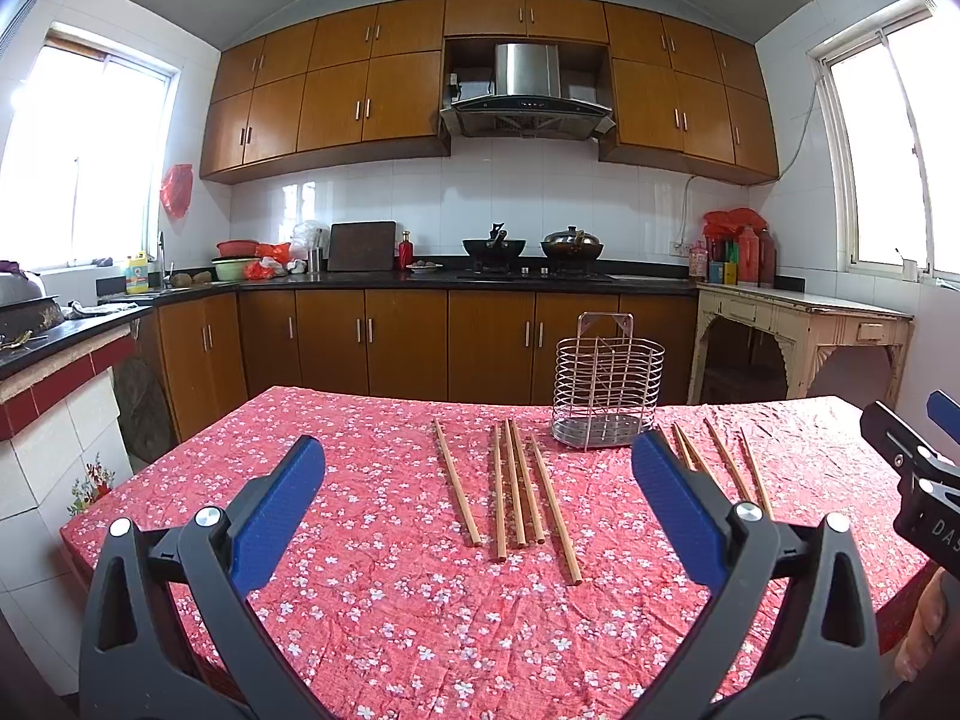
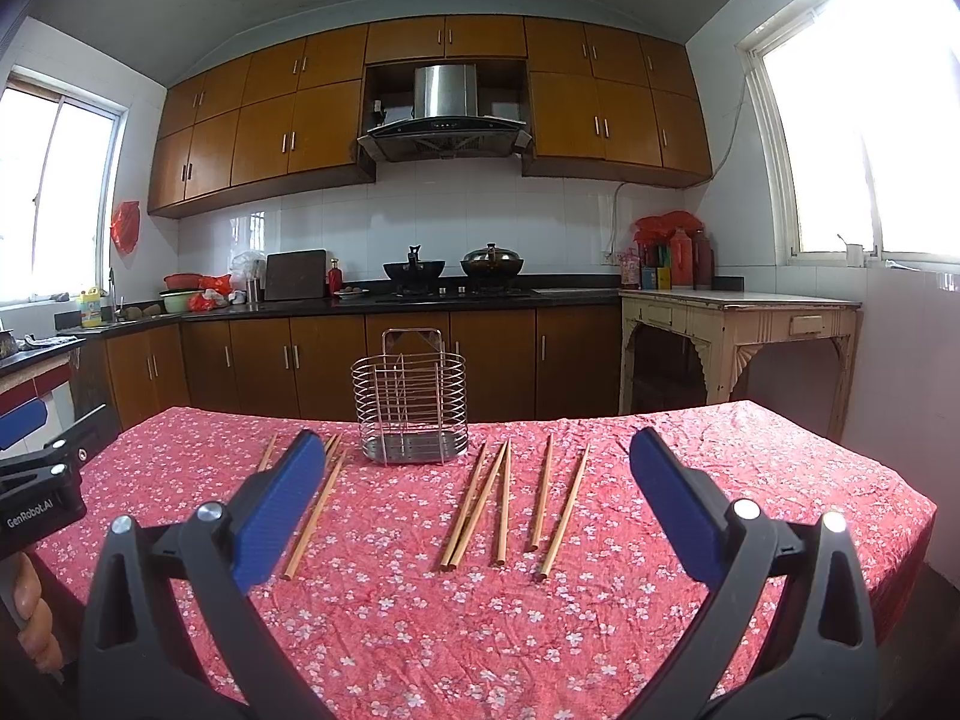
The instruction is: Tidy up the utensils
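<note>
Several wooden chopsticks point(image 1: 516, 489) lie loose on a table with a red flowered cloth point(image 1: 390, 600), in front of a wire utensil holder point(image 1: 609, 384), which stands upright and empty. More chopsticks point(image 1: 726, 459) lie to its right. My left gripper point(image 1: 477, 462) is open and empty, above the near part of the table. In the right wrist view the holder point(image 2: 411, 405) stands at the far side, with chopsticks point(image 2: 504, 504) before it and others point(image 2: 315, 516) to its left. My right gripper point(image 2: 477, 462) is open and empty, short of the chopsticks.
The right gripper's body point(image 1: 918, 474) shows at the right edge of the left view; the left gripper's body point(image 2: 42, 480) shows at the left edge of the right view. Kitchen cabinets point(image 1: 408, 342) and a cream side table point(image 1: 804, 330) stand beyond the table.
</note>
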Demonstrator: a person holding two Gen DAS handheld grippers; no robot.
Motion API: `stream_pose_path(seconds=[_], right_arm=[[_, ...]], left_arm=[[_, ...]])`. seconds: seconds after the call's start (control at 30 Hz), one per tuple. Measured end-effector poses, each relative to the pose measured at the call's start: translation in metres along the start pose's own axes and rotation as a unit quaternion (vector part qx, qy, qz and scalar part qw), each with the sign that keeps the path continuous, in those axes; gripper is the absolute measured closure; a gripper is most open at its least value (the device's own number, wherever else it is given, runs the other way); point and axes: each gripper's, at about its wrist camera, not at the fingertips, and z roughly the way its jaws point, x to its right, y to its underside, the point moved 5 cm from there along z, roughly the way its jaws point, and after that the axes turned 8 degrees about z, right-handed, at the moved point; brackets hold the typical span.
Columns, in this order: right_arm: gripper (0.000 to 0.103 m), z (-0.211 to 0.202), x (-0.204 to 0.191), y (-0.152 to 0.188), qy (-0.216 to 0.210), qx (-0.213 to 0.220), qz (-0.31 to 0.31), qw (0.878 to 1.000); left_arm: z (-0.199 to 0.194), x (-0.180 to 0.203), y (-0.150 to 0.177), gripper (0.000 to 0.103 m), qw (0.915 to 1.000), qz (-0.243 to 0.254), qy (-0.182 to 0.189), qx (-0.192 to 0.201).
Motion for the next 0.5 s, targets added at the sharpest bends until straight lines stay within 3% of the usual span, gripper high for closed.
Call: stream_pose_path(seconds=[0.5], right_arm=[[0.004,0.0000,0.0000,0.0002,0.000,0.000,0.001,1.000]], left_arm=[[0.0019,0.0041,0.0039,0.002,1.0000,0.001,0.000,-0.002]])
